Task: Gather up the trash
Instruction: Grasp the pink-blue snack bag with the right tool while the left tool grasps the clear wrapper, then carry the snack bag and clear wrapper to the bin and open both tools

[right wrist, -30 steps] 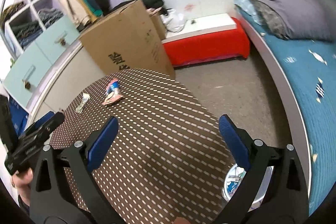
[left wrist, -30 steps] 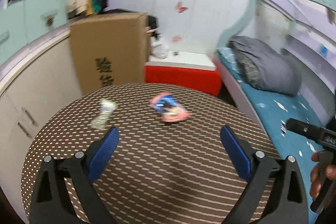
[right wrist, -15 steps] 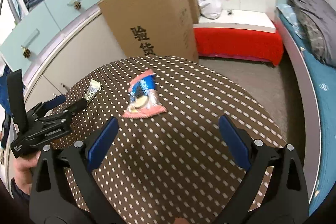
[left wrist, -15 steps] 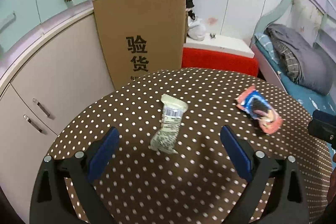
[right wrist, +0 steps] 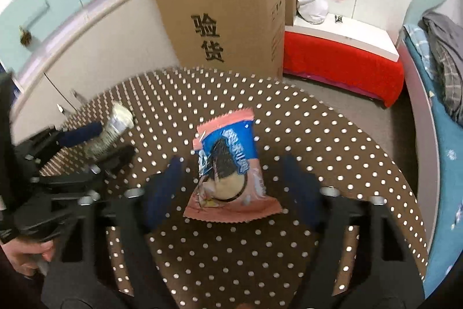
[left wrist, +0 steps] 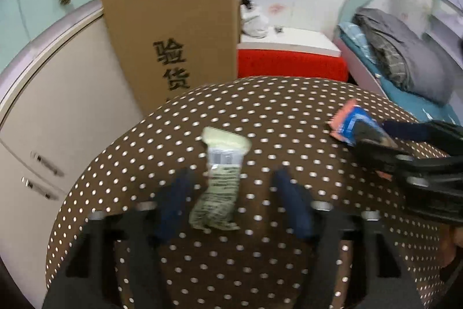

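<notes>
Both tools have closed in since 0.5 s ago. Left wrist view: left tool (left wrist: 235, 201), fingers apart, straddles the pale green wrapper (left wrist: 221, 178) on the dotted worktop (left wrist: 260, 118) (blurred). Right wrist view: right tool (right wrist: 231, 181), fingers apart, brackets the pink-and-blue snack packet (right wrist: 231, 170), lying right of the wrapper; cardboard box (right wrist: 222, 7) stands beyond.

pink wrapper (right wrist: 231, 178): glossy plastic | tablecloth (right wrist: 318, 141): matt cloth | box (right wrist: 225, 7): cardboard

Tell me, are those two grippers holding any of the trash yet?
No. The left gripper straddles the green wrapper, the right gripper the pink packet; both lie unclamped.
</notes>
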Motion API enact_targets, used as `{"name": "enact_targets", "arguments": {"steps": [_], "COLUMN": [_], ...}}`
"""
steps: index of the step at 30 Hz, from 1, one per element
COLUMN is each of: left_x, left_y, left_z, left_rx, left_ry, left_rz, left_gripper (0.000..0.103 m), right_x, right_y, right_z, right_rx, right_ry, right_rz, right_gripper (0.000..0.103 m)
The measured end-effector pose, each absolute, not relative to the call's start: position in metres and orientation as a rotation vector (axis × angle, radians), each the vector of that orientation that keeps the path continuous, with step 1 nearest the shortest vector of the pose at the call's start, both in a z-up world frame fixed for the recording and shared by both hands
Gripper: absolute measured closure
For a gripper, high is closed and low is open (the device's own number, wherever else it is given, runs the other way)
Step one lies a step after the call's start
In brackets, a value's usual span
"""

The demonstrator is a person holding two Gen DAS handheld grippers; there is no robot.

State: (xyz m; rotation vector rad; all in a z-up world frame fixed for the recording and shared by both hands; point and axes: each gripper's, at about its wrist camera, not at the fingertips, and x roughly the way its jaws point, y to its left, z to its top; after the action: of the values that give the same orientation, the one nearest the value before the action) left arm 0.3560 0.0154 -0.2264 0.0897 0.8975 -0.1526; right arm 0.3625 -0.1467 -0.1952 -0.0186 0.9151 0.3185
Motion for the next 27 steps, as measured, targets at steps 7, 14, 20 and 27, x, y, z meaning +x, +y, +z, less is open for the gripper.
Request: {"name": "enact_targets", "arguments": {"steps": [7, 14, 20, 27], "left_x": [0.311, 0.231, 0.168, 0.125], "left_y": [0.019, 0.017, -0.002, -0.039], "left_z": [-0.221, -0.212, -0.194, -0.175], "left_rx": [-0.014, -0.079, -0.090, -0.055], "left_ry": [0.886, 0.860, 0.832, 0.800], "left_rz": [-0.230, -0.273, -0.330, -0.398], "left_gripper": [0.092, 0.092, 0.092, 0.092], "right_x": [0.313, 0.233, 0.174, 0.131], "right_y": [-0.151, -0.191, -0.231, -0.281], "right_z": [-0.195, -0.193, -0.175, -0.143], "right_rx": [-0.010, 0.053, 0.120, 0.197], "right_ry": [0.898, 0.898, 0.853, 0.765], "right_rz": [0.339, 0.330, 0.311, 0.287], "right_gripper": [0.065, 0.065, 0.065, 0.065]}}
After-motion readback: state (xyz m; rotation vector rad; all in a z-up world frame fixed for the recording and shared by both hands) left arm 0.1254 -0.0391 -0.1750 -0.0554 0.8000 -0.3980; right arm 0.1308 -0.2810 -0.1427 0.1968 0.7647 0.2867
